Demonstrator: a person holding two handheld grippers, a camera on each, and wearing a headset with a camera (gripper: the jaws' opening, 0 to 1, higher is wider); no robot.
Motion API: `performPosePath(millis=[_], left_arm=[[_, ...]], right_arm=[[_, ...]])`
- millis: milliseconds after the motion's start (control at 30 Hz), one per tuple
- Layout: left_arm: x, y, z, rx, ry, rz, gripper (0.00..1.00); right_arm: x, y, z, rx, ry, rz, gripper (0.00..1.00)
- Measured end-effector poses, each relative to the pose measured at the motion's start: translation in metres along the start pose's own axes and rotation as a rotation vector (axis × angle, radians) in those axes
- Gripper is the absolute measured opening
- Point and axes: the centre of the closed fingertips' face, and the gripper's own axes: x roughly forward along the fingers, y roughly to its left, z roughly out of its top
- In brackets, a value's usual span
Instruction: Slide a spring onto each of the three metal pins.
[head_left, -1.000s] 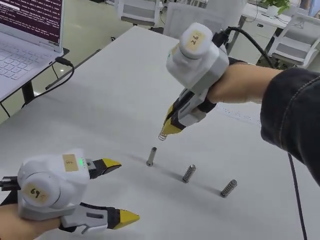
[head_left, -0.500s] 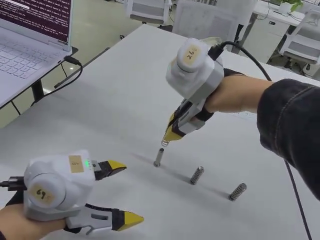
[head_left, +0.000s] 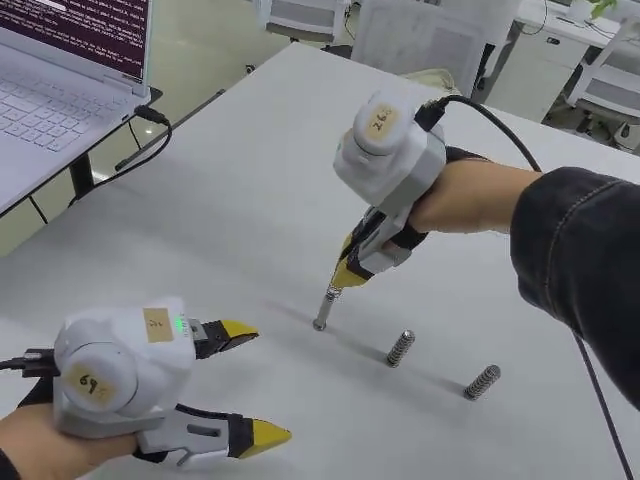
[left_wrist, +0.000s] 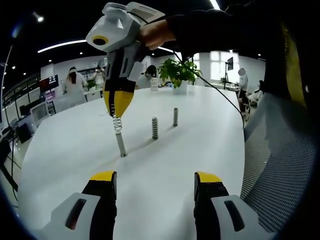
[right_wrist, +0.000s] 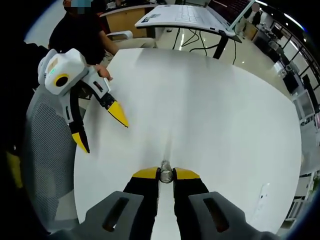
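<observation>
While the right claw (right_wrist: 166, 174) grips a spring (left_wrist: 116, 123), a pin (left_wrist: 121, 145) stands below.

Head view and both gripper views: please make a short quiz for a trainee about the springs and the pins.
1. True or false: the left gripper has its jaws shut.
2. How many pins already carry a spring? A) one B) two C) three
3. Fill in: the right gripper holds a spring over the ___ pin.
Key: 1 false, the jaws stand open and empty; 2 B, the sprung pins; 3 bare.
</observation>
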Motion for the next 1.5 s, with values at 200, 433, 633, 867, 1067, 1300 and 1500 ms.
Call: performPosePath(millis=[200,433,633,867,1067,1300,1500], left_arm=[[0.000,0.001,-0.001,-0.004,0.000,0.001,0.58],[0.000,0.003,-0.001,-0.007,0.000,0.000,0.57],[0.000,0.003,-0.003,-0.009,0.002,-0.001,0.57],[0.001,0.005,-0.003,-0.010,0.002,0.001,0.57],[0.001,0.006,-0.003,-0.009,0.003,-0.001,0.56],[0.001,0.008,-0.003,-0.008,0.004,0.001,0.56],[0.001,0.008,-0.003,-0.007,0.004,0.001,0.56]], right_arm=[[0.003,0.000,0.001,0.002,-0.002,0.007,0.08],[0.006,-0.002,0.000,0.000,0.002,0.007,0.08],[0.010,-0.003,-0.002,0.001,0.009,0.009,0.08],[0.017,-0.005,-0.002,0.001,0.011,0.008,0.08],[0.025,-0.004,-0.005,0.000,0.020,0.004,0.08],[0.036,-0.002,-0.008,0.015,0.018,0.006,0.08],[0.044,-0.002,-0.010,0.029,0.011,0.007,0.08]])
